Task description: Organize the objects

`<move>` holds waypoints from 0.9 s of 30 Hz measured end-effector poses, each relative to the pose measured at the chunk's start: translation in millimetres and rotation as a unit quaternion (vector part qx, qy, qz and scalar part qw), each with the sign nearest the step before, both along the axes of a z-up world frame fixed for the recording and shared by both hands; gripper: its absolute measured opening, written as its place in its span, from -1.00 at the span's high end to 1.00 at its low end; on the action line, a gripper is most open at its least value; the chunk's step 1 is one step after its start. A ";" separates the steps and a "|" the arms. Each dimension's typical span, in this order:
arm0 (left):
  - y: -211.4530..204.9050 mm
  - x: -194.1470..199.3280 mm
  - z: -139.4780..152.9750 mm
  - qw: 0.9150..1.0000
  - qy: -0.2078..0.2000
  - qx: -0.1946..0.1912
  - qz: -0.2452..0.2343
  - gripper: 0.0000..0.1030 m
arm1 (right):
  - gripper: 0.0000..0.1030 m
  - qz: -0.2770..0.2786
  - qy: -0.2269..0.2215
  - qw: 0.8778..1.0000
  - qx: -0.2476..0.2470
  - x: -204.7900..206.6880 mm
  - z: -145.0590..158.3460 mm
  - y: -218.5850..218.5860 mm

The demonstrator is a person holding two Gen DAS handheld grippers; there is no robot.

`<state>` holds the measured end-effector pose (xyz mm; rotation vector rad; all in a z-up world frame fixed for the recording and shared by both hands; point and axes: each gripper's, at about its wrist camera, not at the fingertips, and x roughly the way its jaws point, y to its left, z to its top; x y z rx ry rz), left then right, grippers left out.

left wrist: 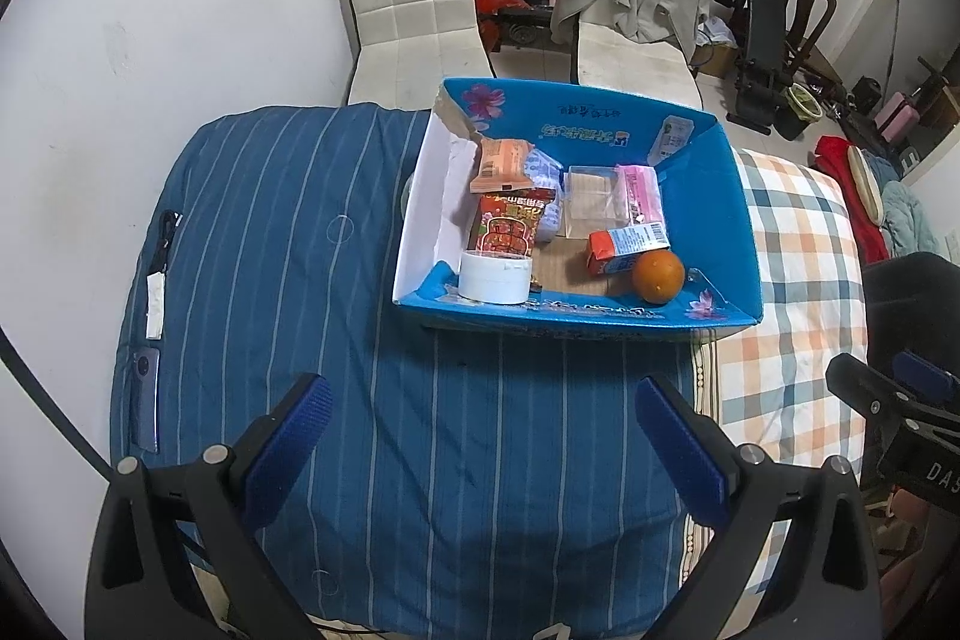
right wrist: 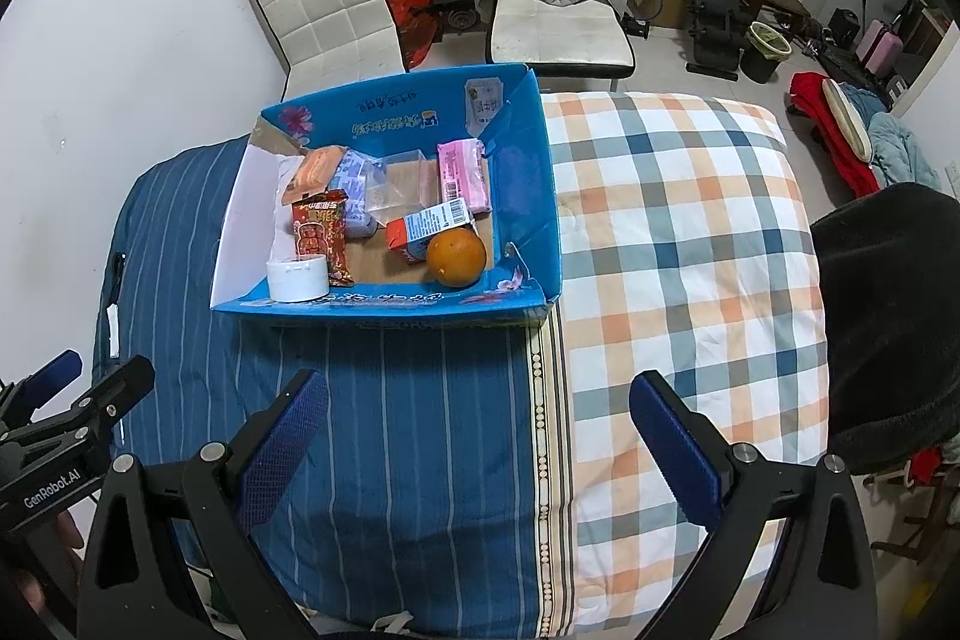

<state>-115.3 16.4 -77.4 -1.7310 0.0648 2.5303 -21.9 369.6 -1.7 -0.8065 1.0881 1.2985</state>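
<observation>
Covering the bed, striped blanket (left wrist: 420,400) meets checked quilt (right wrist: 690,232); both grippers' fingers released.

Two black hand-held grippers of one build — left gripper (left wrist: 480,436), right gripper (right wrist: 477,436). Angular black frames with triangular cut-outs, silver round screw heads at the pivots. Flat fingers faced with blue dimpled pads (left wrist: 288,451). White lettering "GenRobot.AI" on the left unit's side, "DA" on the right's — rest cut off. Bare skin glimpsed low left in the right wrist view.
</observation>
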 end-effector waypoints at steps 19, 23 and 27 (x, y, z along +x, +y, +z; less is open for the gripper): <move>-2.5 -7.3 -1.9 1.000 -0.006 0.008 0.002 -1.00 | -0.99 0.003 -0.003 1.000 -0.008 -0.3 -8.1 10.1; -2.9 -7.7 -2.3 1.000 -0.006 0.007 0.002 -1.00 | -0.99 0.004 -0.005 1.000 -0.006 0.0 -8.3 10.4; -3.8 -6.6 -3.8 1.000 -0.006 0.007 0.003 -1.00 | -0.99 0.003 -0.004 1.000 -0.007 -0.1 -10.2 10.5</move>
